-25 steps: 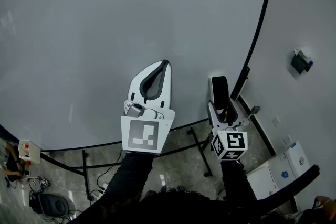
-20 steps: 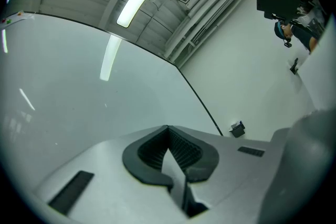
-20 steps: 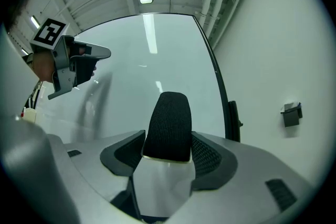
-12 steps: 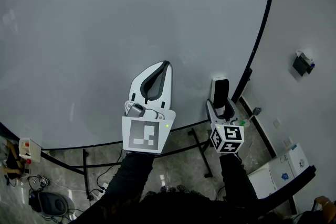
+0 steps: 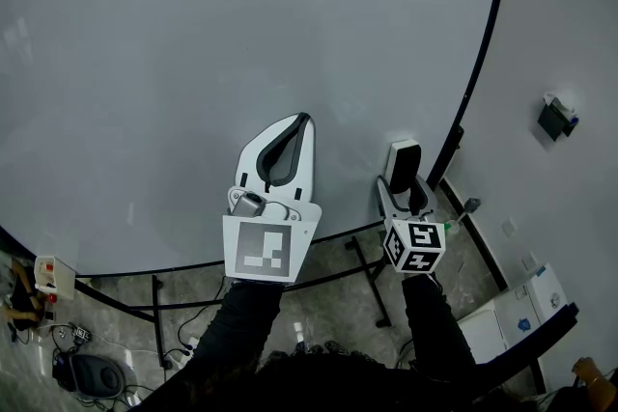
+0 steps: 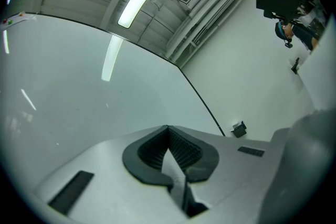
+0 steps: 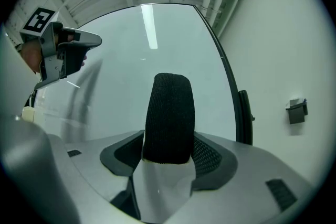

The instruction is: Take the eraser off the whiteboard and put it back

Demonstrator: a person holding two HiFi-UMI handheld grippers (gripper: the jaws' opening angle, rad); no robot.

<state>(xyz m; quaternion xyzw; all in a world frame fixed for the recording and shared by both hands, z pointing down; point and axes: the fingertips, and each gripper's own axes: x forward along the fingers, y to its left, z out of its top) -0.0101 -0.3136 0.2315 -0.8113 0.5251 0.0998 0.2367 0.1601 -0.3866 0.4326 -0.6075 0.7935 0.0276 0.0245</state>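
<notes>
Two tools are held up in front of a large whiteboard [image 5: 193,63]. The right tool [image 7: 169,144] is clamped on the eraser [image 7: 169,113], its jaws pressing the block from both sides. The eraser stands upright out of the jaws with its black felt face toward that tool's camera. In the head view the eraser sits near the board's lower right corner, just beside the black frame [image 5: 480,43]; whether it touches the board surface cannot be told. The left tool [image 6: 168,131] has its jaws fully together with nothing between them, and it points at the bare middle of the board, to the left of the eraser. On the wall [image 5: 570,34] to the right of the board a small dark box [image 5: 553,114] is mounted. Below the board, cables [image 5: 183,343] lie on the floor [image 5: 328,304] beside the legs of the stand
</notes>
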